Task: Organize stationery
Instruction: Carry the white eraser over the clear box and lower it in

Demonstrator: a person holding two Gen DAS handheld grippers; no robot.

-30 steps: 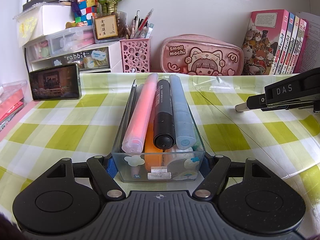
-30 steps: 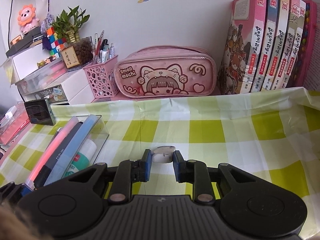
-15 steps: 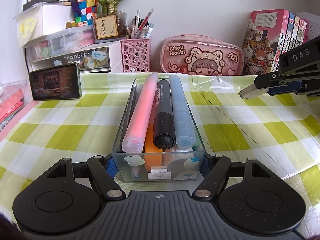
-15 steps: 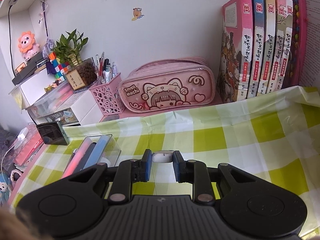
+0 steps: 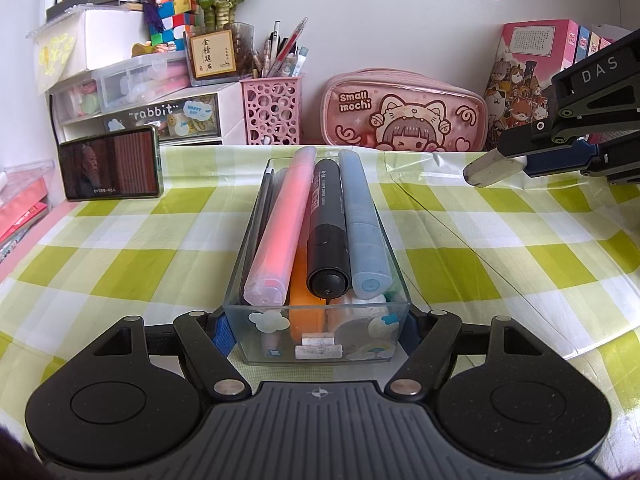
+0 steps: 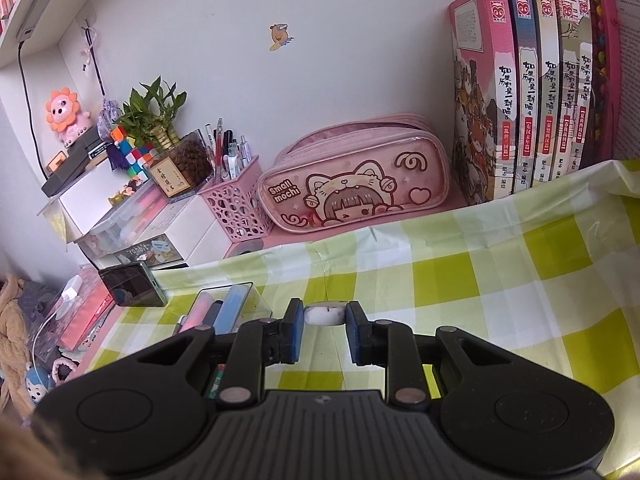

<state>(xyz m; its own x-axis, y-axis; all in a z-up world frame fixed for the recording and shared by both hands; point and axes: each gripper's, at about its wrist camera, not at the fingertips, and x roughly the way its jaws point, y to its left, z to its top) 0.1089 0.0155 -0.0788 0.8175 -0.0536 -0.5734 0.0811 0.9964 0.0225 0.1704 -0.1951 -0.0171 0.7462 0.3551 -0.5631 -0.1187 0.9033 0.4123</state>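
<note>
Left gripper (image 5: 316, 336) clamped on the near end of the clear box (image 5: 256, 280), jaws set against its two side walls; box resting on the checked desk (image 5: 120, 264), long axis running straight away toward the pink pencil case (image 5: 404, 112).

Inside, lying lengthwise and piled to the rim: pink highlighter (image 5: 280, 224), black marker (image 5: 326, 224), blue highlighter (image 5: 362, 220); caps or butt ends facing the near wall; an orange item and small white pieces underneath, not identifiable.

Right gripper (image 6: 322, 326) held above the desk to the right of the box, jaws narrow and closed on a small white eraser-like piece (image 6: 325, 314); piece seen end-on in the wrist view, sticking forward out of the jaws with its long axis toward the box in the left view.

Risks — box already heaped, so a piece dropped on top likely to roll off the rounded barrels onto the desk; only a short end pinched, so a tilt or loosening could let it slip early; a knock on the markers could spill them over the low rim; box could skid if the left grip eases.
</note>
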